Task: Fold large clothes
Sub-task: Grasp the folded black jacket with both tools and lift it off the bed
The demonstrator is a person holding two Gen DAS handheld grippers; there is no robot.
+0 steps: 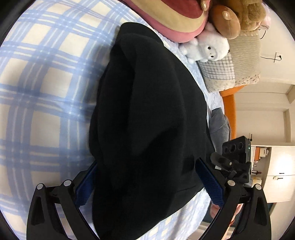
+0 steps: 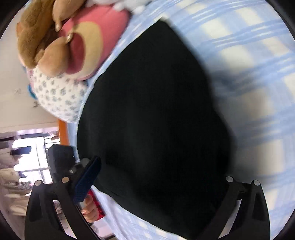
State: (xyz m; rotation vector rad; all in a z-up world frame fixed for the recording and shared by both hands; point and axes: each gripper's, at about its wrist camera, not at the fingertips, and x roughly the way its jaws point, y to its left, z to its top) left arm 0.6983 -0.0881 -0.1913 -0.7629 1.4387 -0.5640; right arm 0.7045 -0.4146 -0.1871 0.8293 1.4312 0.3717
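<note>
Black garment (image 1: 147, 120) spread over blue-and-cream plaid bedding (image 1: 46, 83), bulging up in soft folds; fills the middle of both wrist views and blocks most of what lies behind it.

Left gripper (image 1: 145, 182): blue pads (image 1: 210, 182) spread wide, garment fabric bunched between them, far pad mostly buried under cloth. Whether actually pinching, cannot tell. Right gripper (image 2: 158, 182): one blue pad (image 2: 88, 179) visible at the garment's edge, the other finger hidden under black fabric; looks wide, but grip on the cloth cannot tell.

Around the garment, toward the bed head: pink-and-yellow round cushion (image 1: 177, 16) touching the garment's far end, white plush toy (image 1: 208, 48) just beside it, brown plush (image 1: 239, 14) above that, gridded pillow (image 1: 217, 72) and a dotted pillow (image 2: 59, 96) stacked near. Grey cloth (image 1: 219, 123) beside the garment at the bed's orange edge (image 1: 228, 110).

Other gripper's camera block (image 1: 237, 147) seen at the garment's near corner in the left view; same sort of black block (image 2: 60, 157) in the right view, with a bare hand (image 2: 90, 208) below it. White cabinet (image 1: 278, 166) beyond the bed edge. Right view blurred.
</note>
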